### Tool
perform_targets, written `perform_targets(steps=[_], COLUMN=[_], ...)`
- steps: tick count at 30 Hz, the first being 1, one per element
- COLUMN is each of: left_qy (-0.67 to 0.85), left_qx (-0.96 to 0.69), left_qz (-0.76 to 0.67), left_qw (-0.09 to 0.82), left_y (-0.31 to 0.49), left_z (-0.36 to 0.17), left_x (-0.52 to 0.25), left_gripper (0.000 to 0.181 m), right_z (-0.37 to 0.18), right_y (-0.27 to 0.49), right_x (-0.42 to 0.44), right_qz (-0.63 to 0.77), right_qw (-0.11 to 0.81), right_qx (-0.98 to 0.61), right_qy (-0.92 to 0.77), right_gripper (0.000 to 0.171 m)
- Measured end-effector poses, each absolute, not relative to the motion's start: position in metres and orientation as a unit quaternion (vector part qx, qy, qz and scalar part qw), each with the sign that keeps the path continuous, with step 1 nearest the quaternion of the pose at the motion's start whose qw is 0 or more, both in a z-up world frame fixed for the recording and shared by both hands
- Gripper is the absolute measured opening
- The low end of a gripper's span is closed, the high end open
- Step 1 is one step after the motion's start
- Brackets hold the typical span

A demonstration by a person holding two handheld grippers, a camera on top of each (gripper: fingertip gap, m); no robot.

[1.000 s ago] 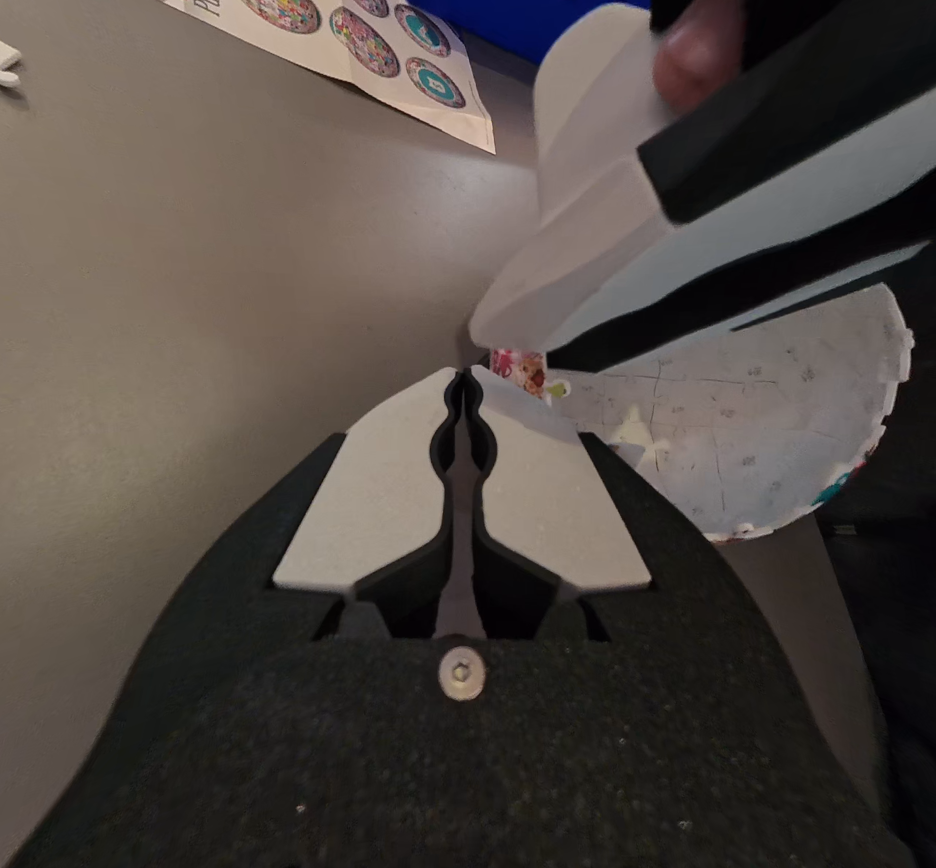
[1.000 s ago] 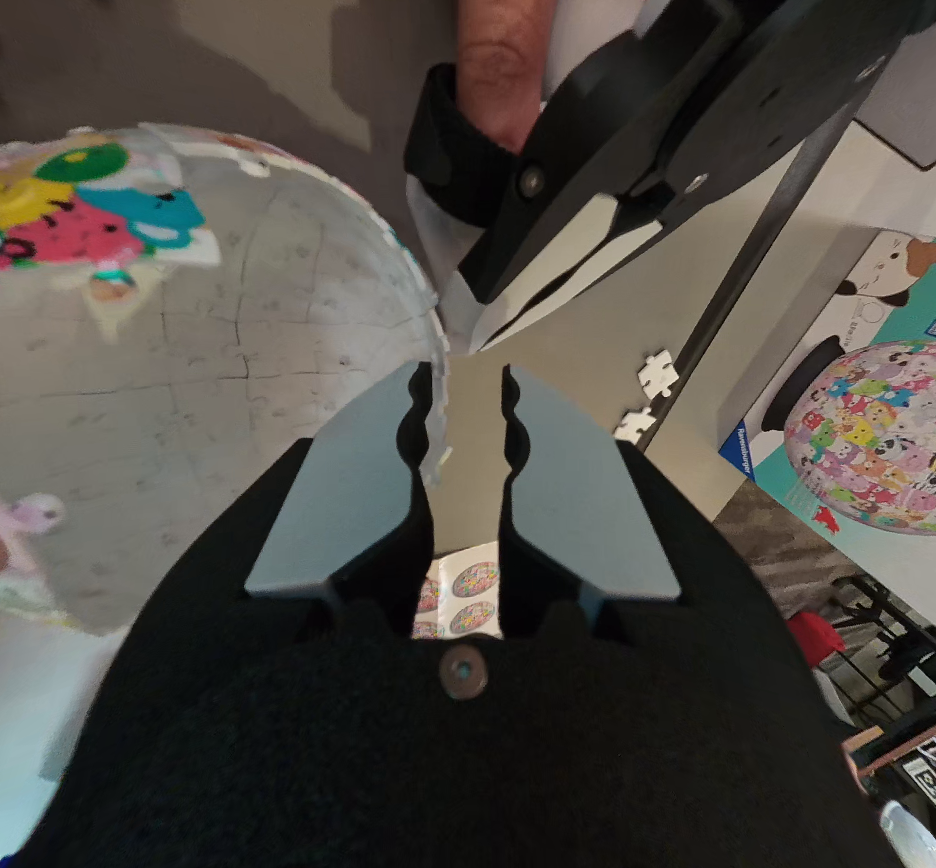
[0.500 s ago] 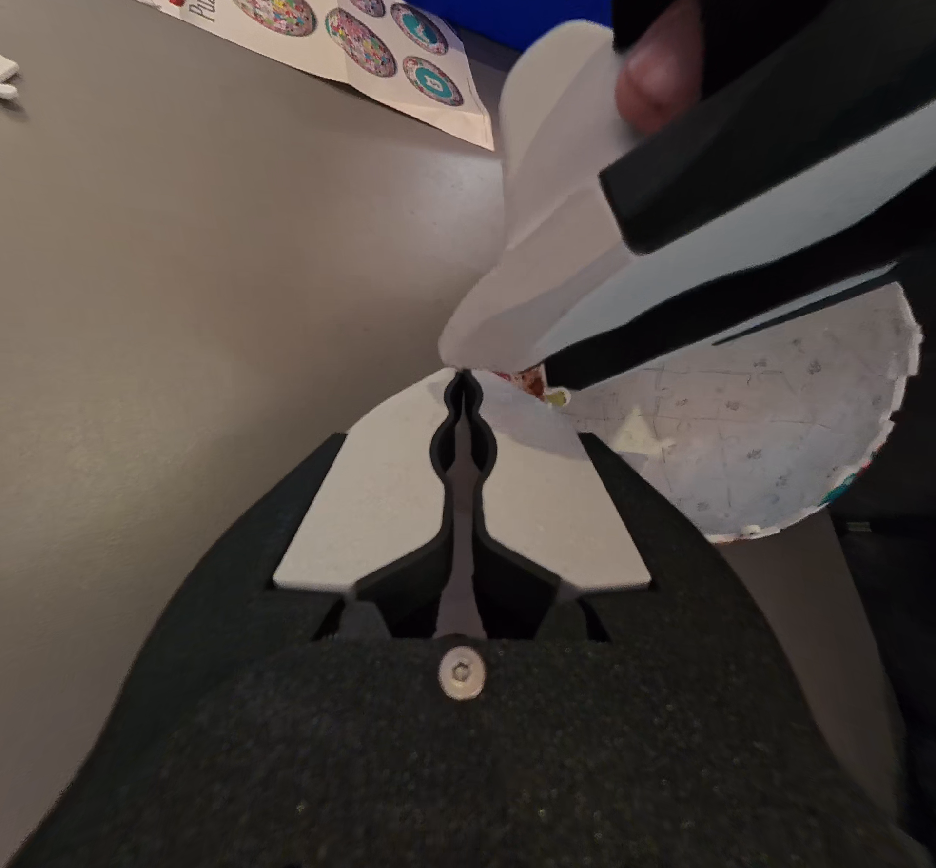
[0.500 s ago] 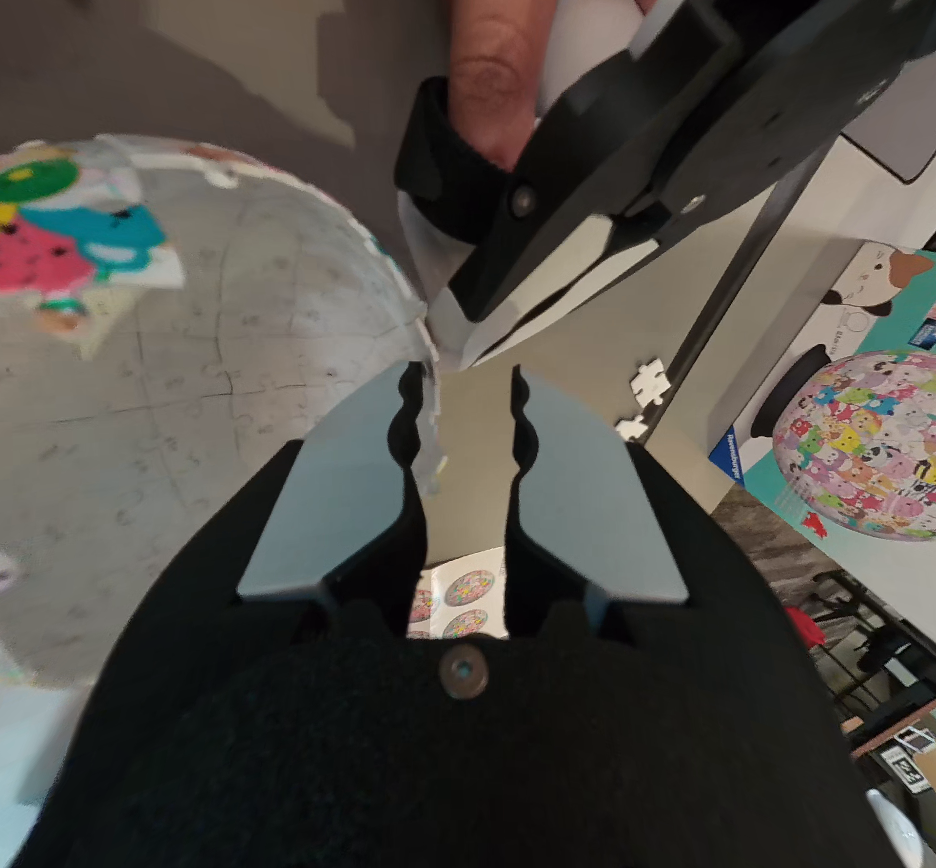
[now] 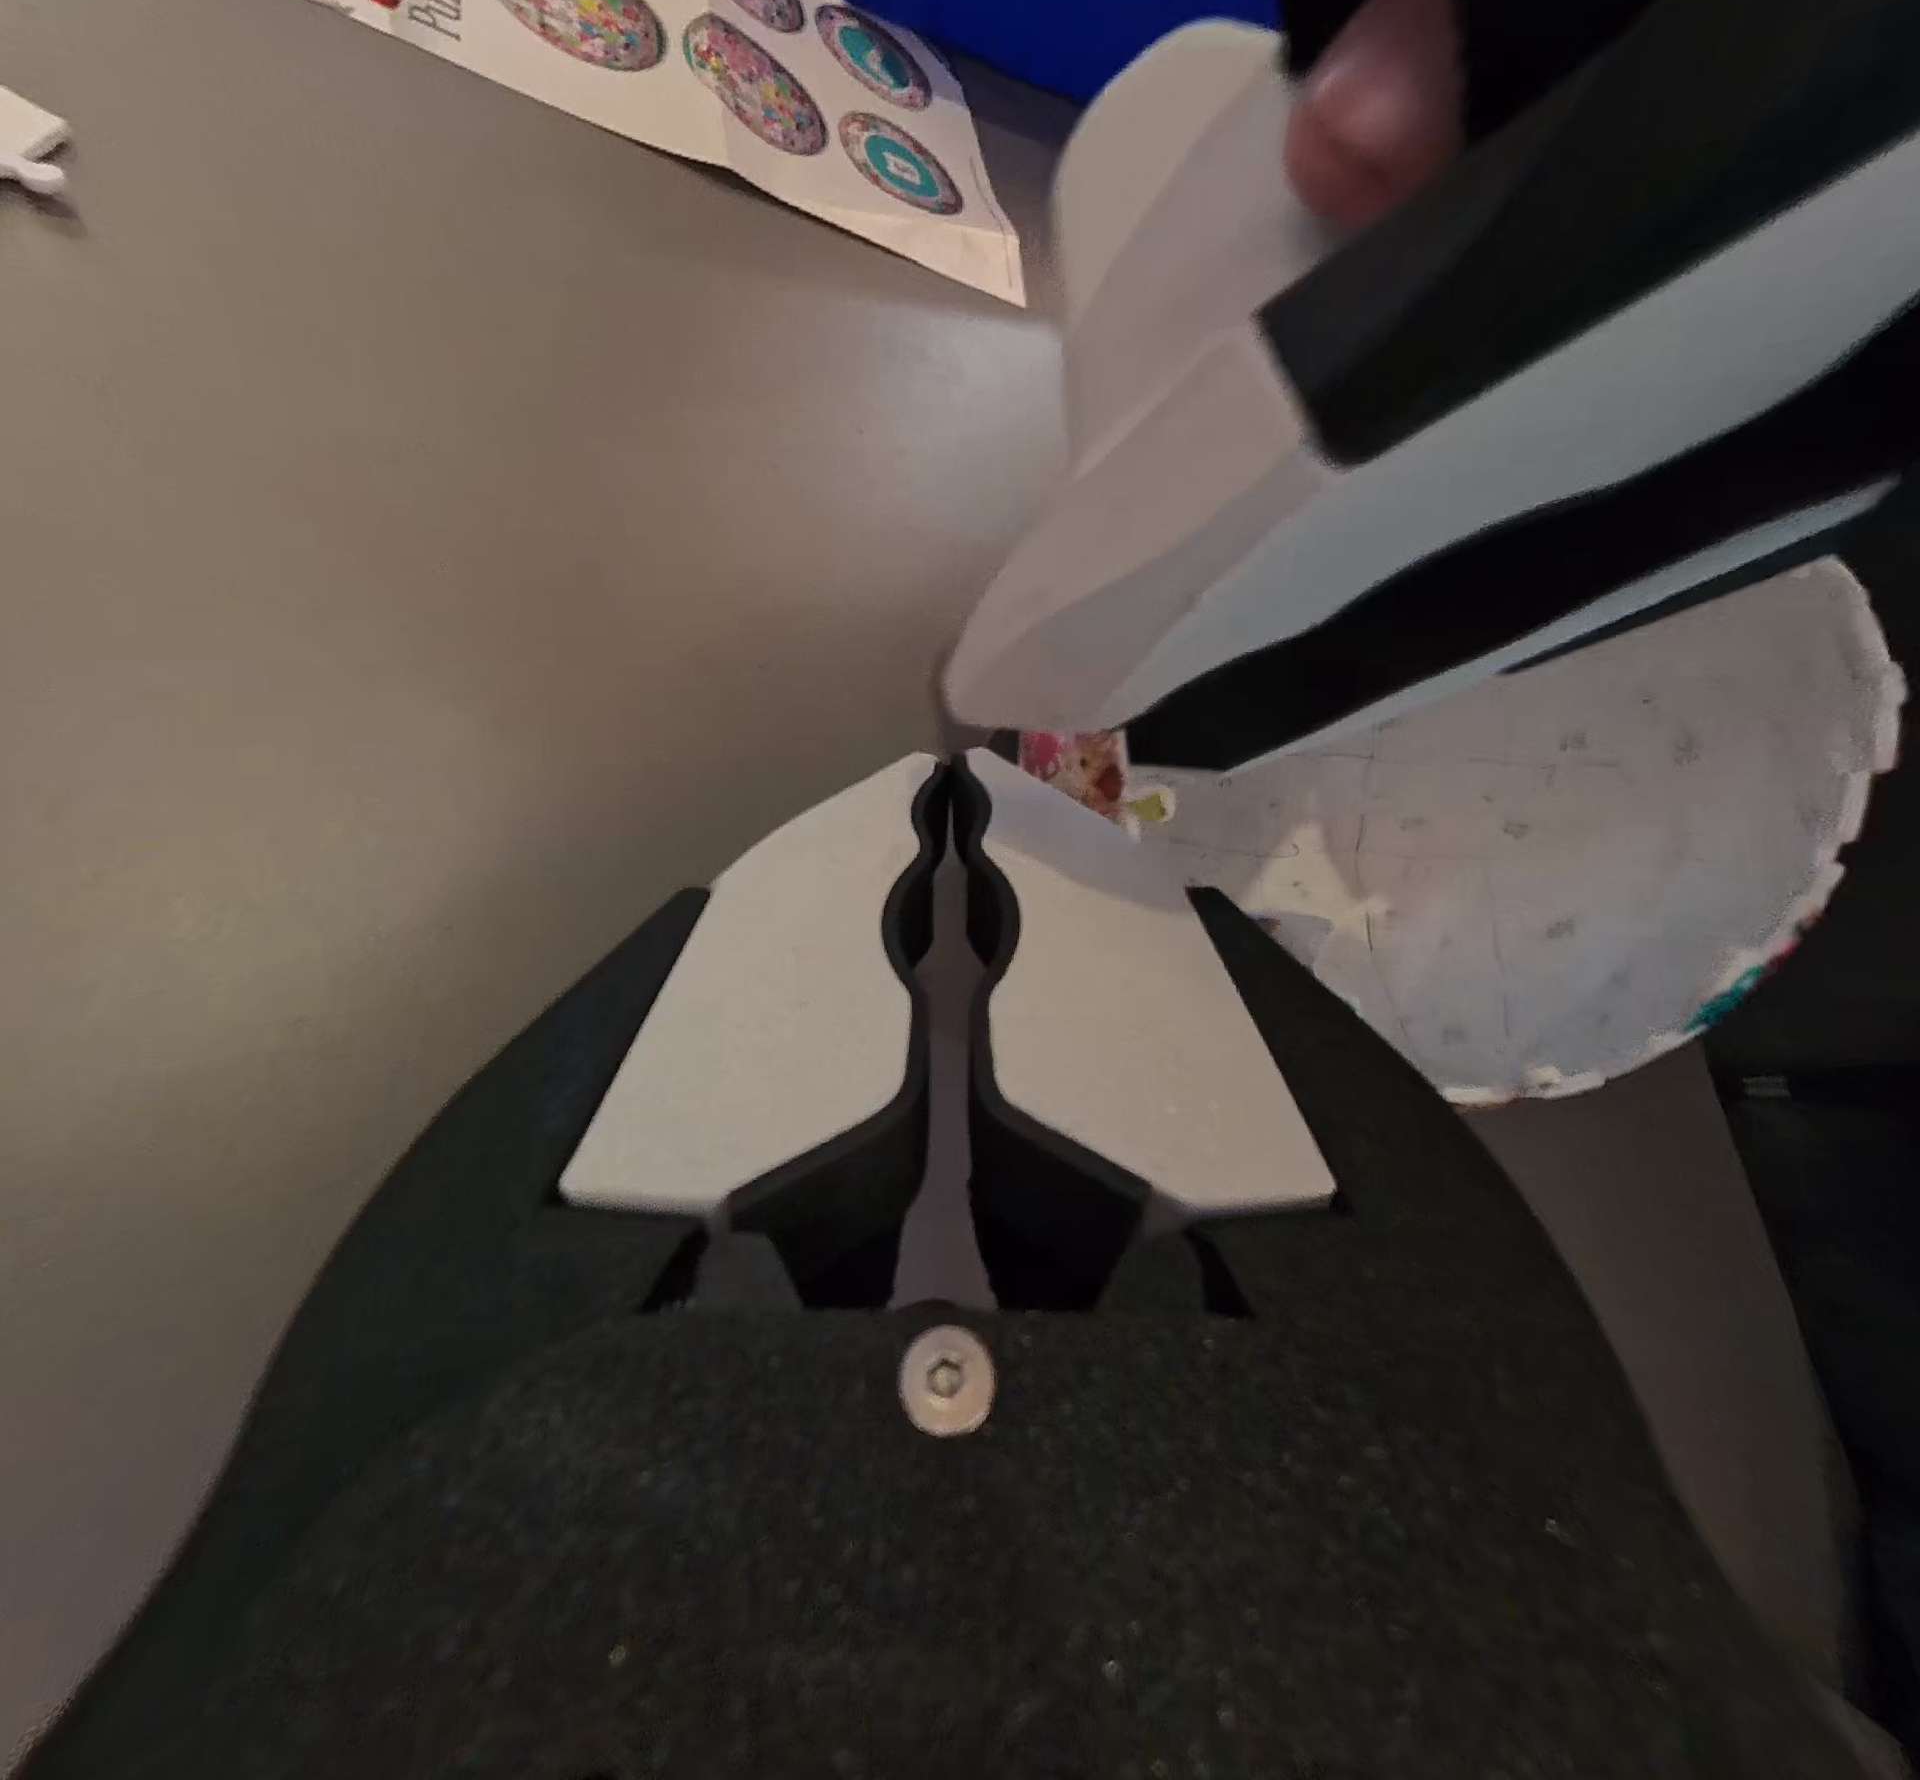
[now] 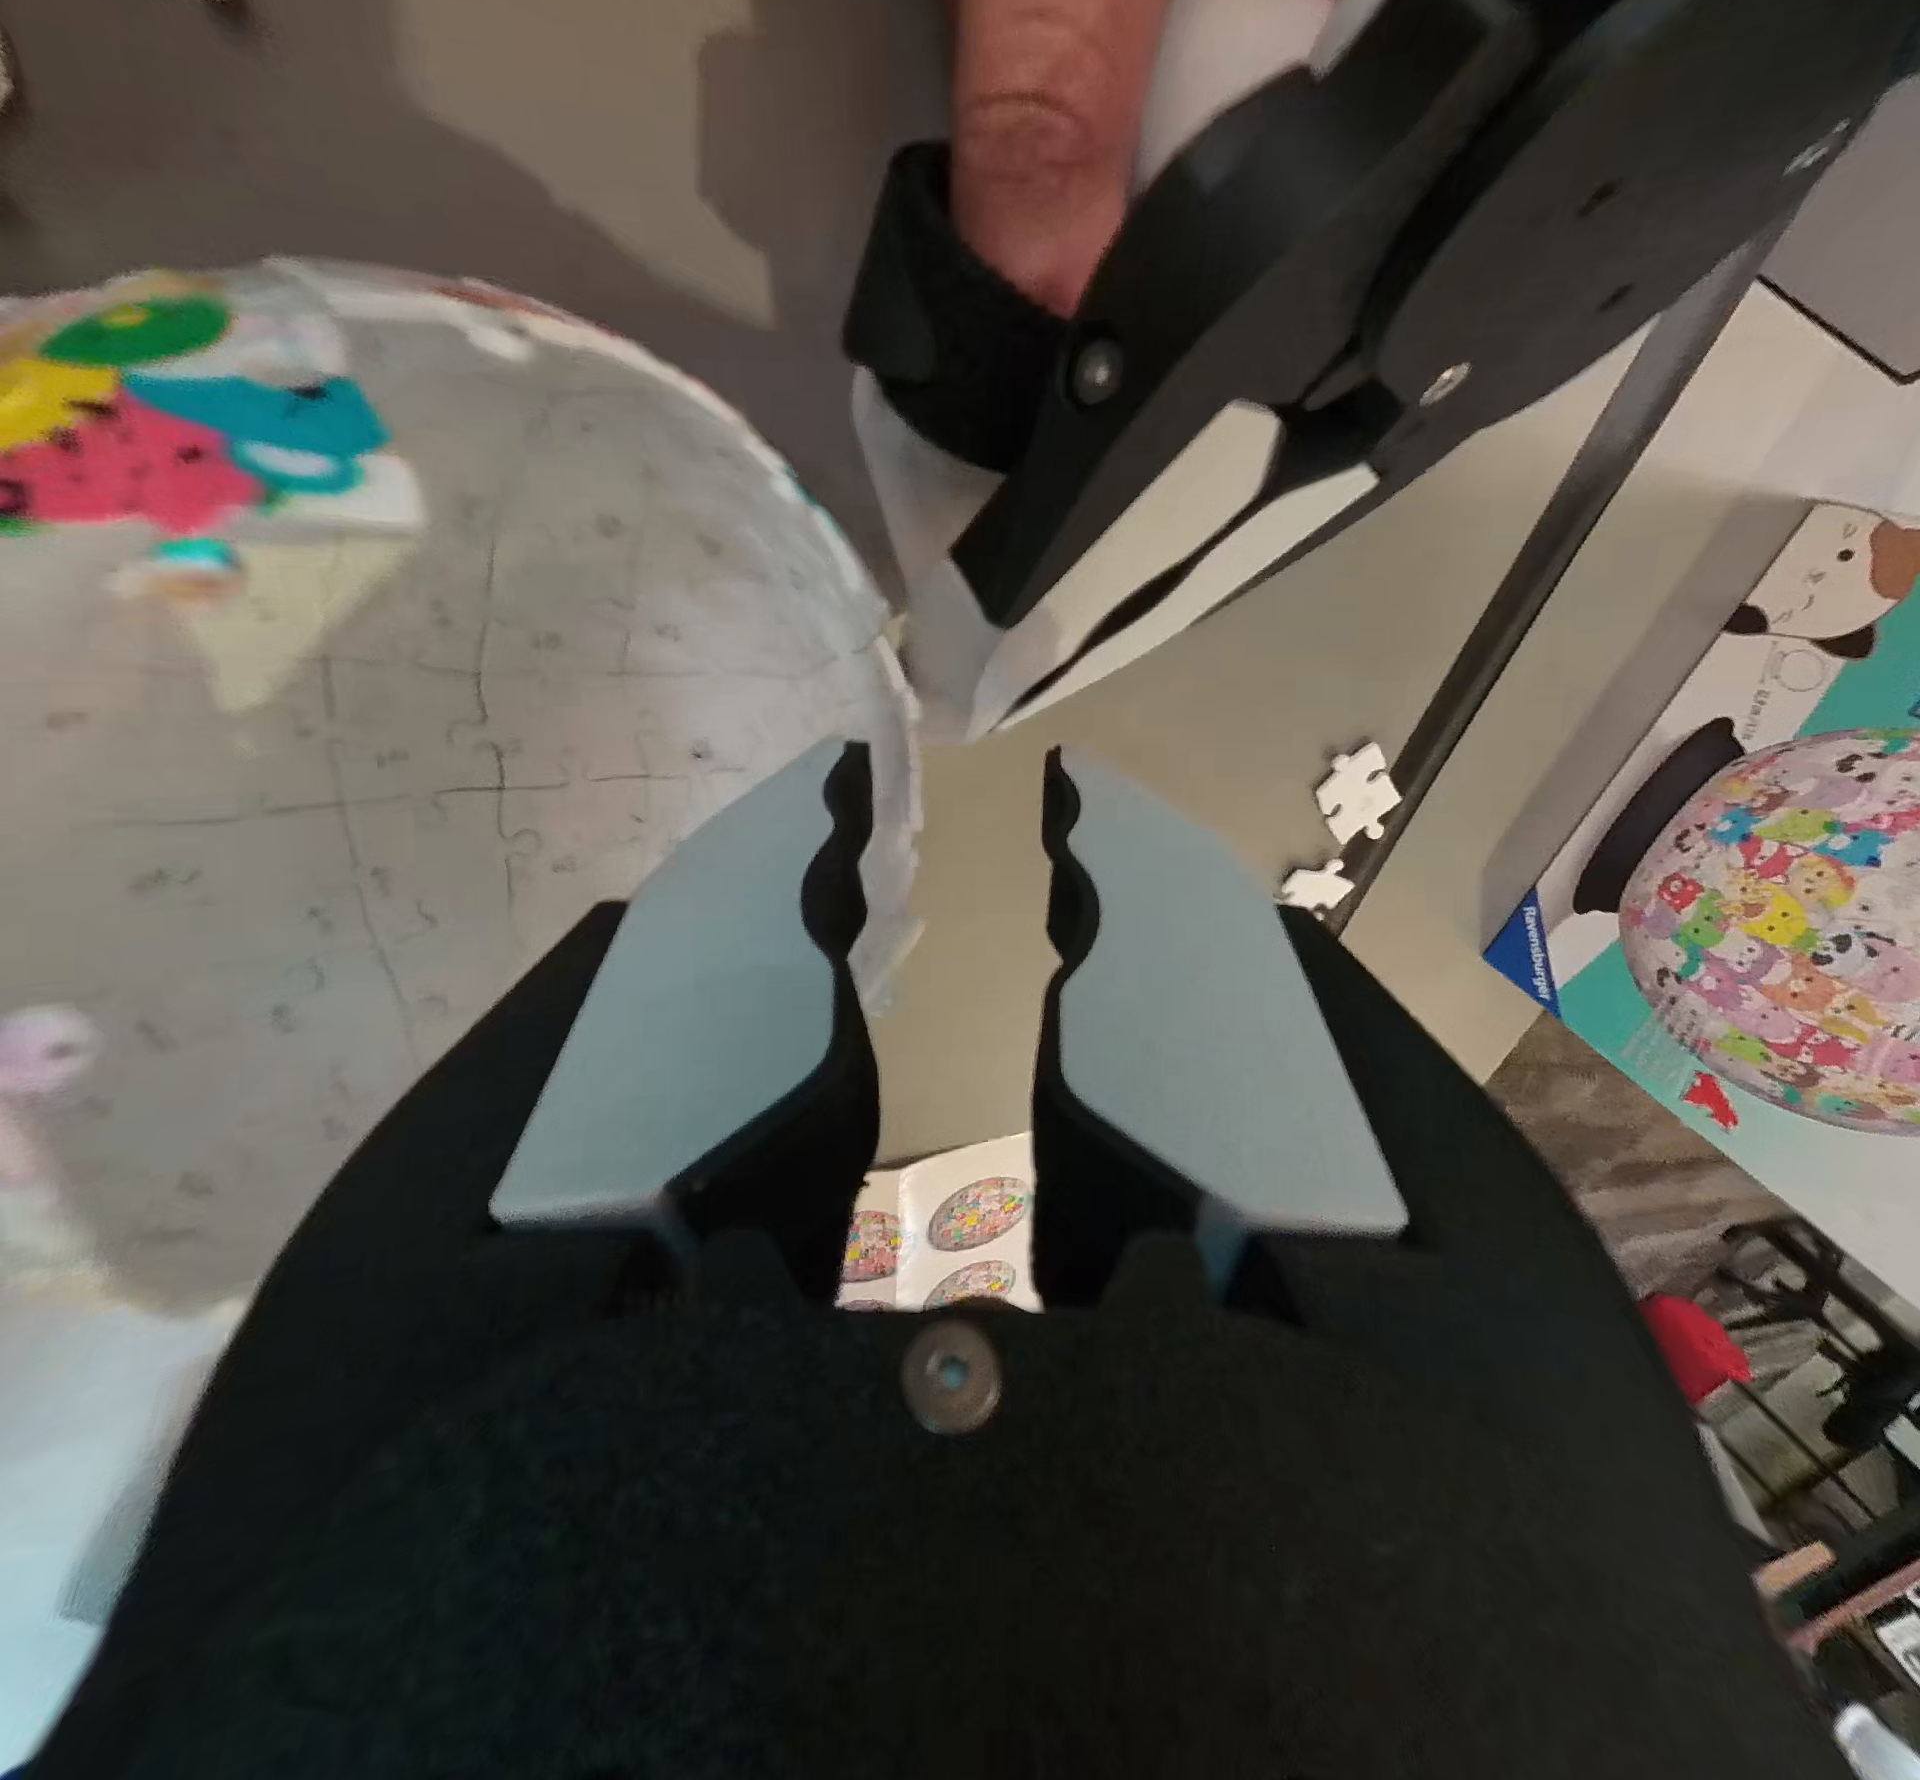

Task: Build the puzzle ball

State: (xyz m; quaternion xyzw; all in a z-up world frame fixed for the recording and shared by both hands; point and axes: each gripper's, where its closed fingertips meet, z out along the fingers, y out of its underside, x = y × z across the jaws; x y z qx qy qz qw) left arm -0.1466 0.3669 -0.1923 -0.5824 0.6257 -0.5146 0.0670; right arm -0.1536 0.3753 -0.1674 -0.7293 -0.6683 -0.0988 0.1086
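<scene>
Since the earlier frames little has shifted: the right gripper's white fingers have drawn slightly up and away from the left gripper's tips, uncovering more of a colourful puzzle piece (image 5: 1081,766).

In the left wrist view, a loose white piece (image 5: 29,146) lies at the far left edge on the grey table (image 5: 364,587), and a printed instruction sheet with round pictures (image 5: 665,37) lies at the upper left. At centre, the left gripper (image 5: 951,772) has its white fingers pressed together at the tips; whether they pinch anything is not clear. Just to their right sits the colourful piece at the rim of the half-built puzzle ball shell (image 5: 1538,899), whose pale inner side fills the right middle. The right gripper (image 5: 1023,691) reaches in from the upper right, its tips just above that piece, with a fingertip (image 5: 1361,120) behind it.

In the right wrist view, the shell (image 6: 416,795) fills the left, with colourful patches at its upper left. The right gripper (image 6: 951,774) at centre stands partly open, holding nothing, its left finger touching the shell's rim. The left gripper (image 6: 987,707) comes down from the upper right, closed. Two loose white pieces (image 6: 1351,805) lie right of centre; a puzzle box with a ball picture (image 6: 1766,920) stands at the right.
</scene>
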Motion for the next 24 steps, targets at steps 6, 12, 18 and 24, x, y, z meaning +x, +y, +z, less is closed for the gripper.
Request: perform_targets(steps=[6, 12, 18, 24], left_qy=[0.617, 0.636, 0.654, 0.660], left_qx=[-0.579, -0.556, -0.546, -0.530], left_qz=[-0.530, -0.535, -0.523, -0.530], left_qw=[0.059, 0.033, 0.019, 0.052], left_y=[0.372, 0.369, 0.367, 0.366], left_z=[-0.189, -0.189, -0.193, -0.187], left_x=[-0.138, -0.122, -0.114, -0.117], left_gripper=[0.000, 0.000, 0.000, 0.000], right_z=[-0.126, -0.132, -0.157, -0.161], right_y=[0.369, 0.365, 0.360, 0.357], right_x=[-0.142, -0.131, -0.127, -0.123], right_qz=[-0.088, -0.092, -0.080, -0.032], right_qw=[0.106, 0.079, 0.049, 0.064], right_qx=[-0.743, -0.779, -0.815, -0.858], right_qy=[-0.655, -0.615, -0.572, -0.508], right_gripper=[0.032, 0.039, 0.038, 0.028])
